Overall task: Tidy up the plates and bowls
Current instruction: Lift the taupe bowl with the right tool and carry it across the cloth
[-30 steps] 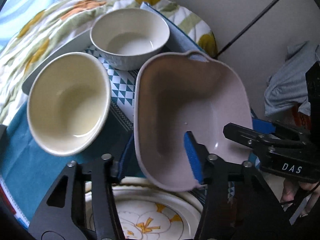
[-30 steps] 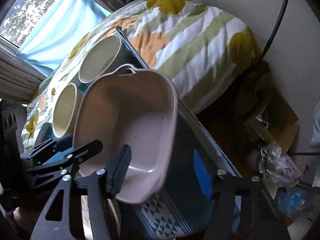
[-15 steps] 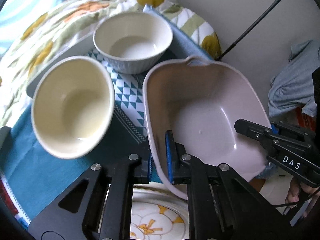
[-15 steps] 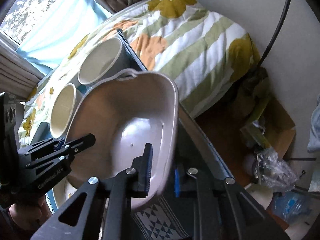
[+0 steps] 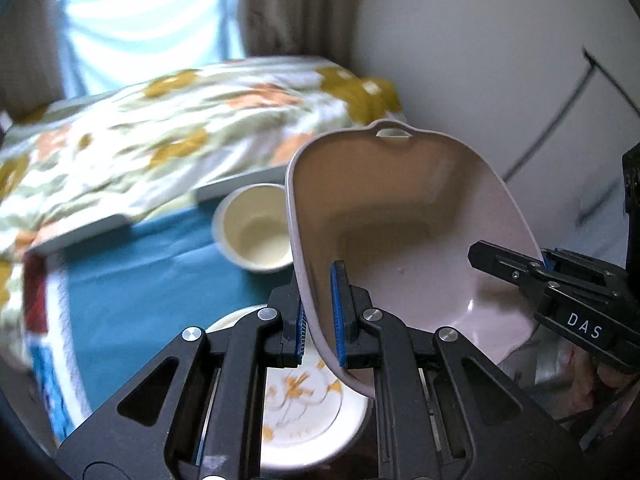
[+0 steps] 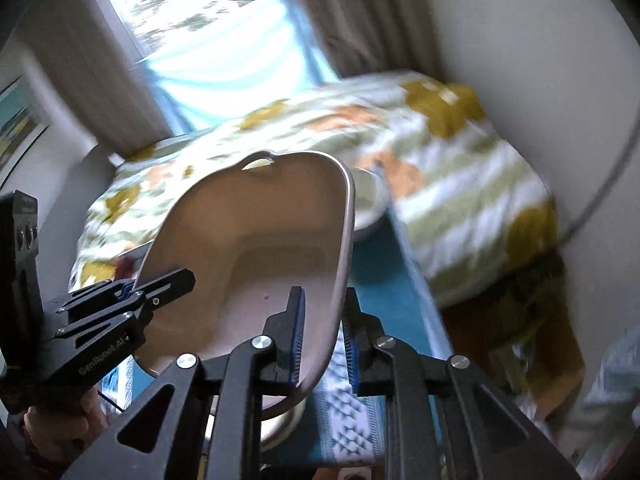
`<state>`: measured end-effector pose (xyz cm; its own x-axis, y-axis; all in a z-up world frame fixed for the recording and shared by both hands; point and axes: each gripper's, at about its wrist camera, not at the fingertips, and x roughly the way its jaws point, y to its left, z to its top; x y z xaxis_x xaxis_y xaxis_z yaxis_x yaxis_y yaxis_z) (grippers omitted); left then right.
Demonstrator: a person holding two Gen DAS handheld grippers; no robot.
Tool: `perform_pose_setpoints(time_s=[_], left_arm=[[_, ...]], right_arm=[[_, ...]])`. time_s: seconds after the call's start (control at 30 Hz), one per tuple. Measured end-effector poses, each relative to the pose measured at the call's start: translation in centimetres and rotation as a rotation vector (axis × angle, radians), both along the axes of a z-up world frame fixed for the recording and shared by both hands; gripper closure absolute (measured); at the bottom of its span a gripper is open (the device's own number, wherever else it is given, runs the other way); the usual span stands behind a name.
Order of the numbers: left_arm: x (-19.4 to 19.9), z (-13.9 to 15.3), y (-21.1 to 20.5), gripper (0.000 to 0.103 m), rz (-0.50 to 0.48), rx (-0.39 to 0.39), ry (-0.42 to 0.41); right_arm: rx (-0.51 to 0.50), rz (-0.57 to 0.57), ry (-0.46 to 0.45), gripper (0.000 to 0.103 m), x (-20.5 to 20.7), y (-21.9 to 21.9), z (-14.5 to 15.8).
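Both claws are clamped on the rim of the pink dish, which hangs tilted in the air above the teal cloth. The left gripper pinches the dish's left wall; the right gripper pinches the opposite wall. Each pair of blue pads has one pad inside and one outside the rim. Below the dish lie a flowered plate near the camera and a cream bowl farther off; a white bowl sits at the far right.

The step appears to be carrying the dish to its spot. To do it well, both hands should travel together at one pace, keep the dish from tipping further, and clear the crockery beneath before lowering.
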<state>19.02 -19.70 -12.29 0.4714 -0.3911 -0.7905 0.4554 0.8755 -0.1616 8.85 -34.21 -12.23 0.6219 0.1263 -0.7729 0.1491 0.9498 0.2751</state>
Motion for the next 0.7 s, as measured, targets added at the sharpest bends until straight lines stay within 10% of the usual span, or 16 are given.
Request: perform_pose_setpoints(time_s=[0.37, 0.7], left_arm=[[-4.3, 0.6, 16.3, 0.094, 0.362, 0.019, 0.011], [-3.5, -8.4, 29.8, 0.094, 0.427, 0.054, 0.155]], right_arm=[[0.028, 0.37, -0.056, 0.086, 2.3, 15.4, -0.1], [0.024, 0.459, 0.072, 0.086, 5.1, 28.1, -9.3]])
